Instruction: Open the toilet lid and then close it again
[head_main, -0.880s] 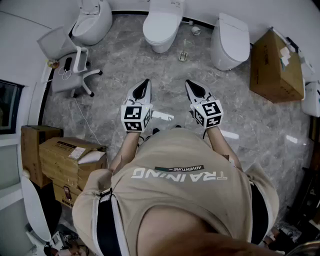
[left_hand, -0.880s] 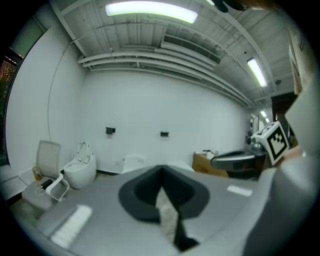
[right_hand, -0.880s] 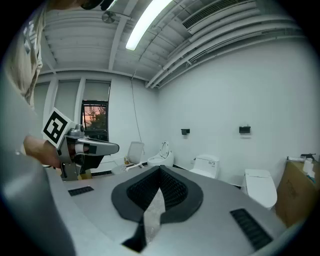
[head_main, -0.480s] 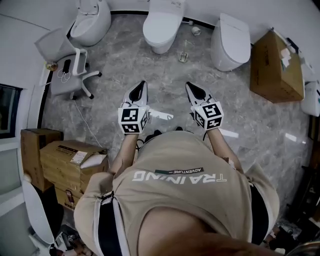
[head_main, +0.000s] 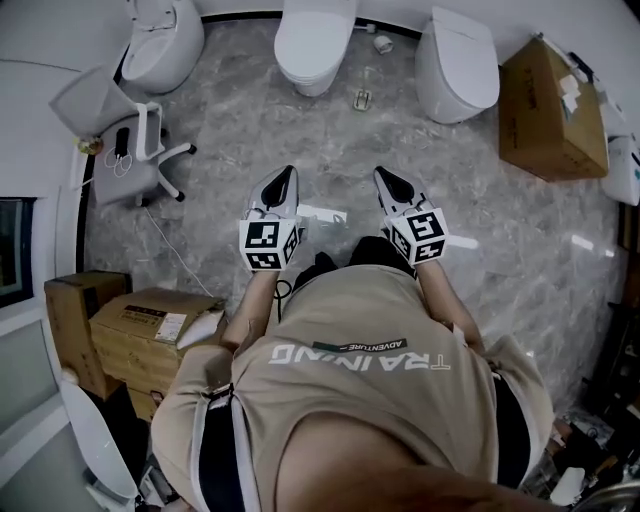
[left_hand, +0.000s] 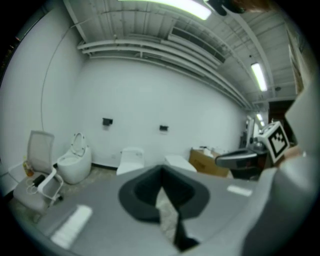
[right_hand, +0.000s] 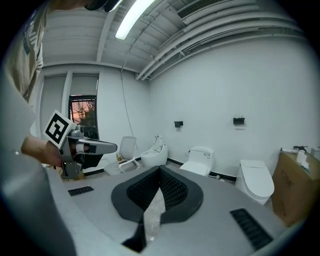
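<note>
Both tools were held level with each other in front of the person, above the marble floor (head_main: 330, 140). The left gripper (head_main: 286, 176) had its jaws closed tip to tip with nothing between them, as confirmed in its own view (left_hand: 161, 171). The right gripper (head_main: 386, 176) likewise showed its jaws pressed together and empty (right_hand: 160, 171).

Three toilets stood along the far wall, well apart from both grippers. The middle toilet (head_main: 314, 45) lay straight ahead, between the lines of the two tools, with its lid (head_main: 310, 65) down. The left toilet (head_main: 160, 45) had its lid raised. The right toilet (head_main: 457, 65) was closed.

An office chair (head_main: 120, 135) stood on the left, near the left toilet. A cardboard box (head_main: 550, 110) sat at far right. Further cartons (head_main: 150, 325) were stacked at near left.
</note>
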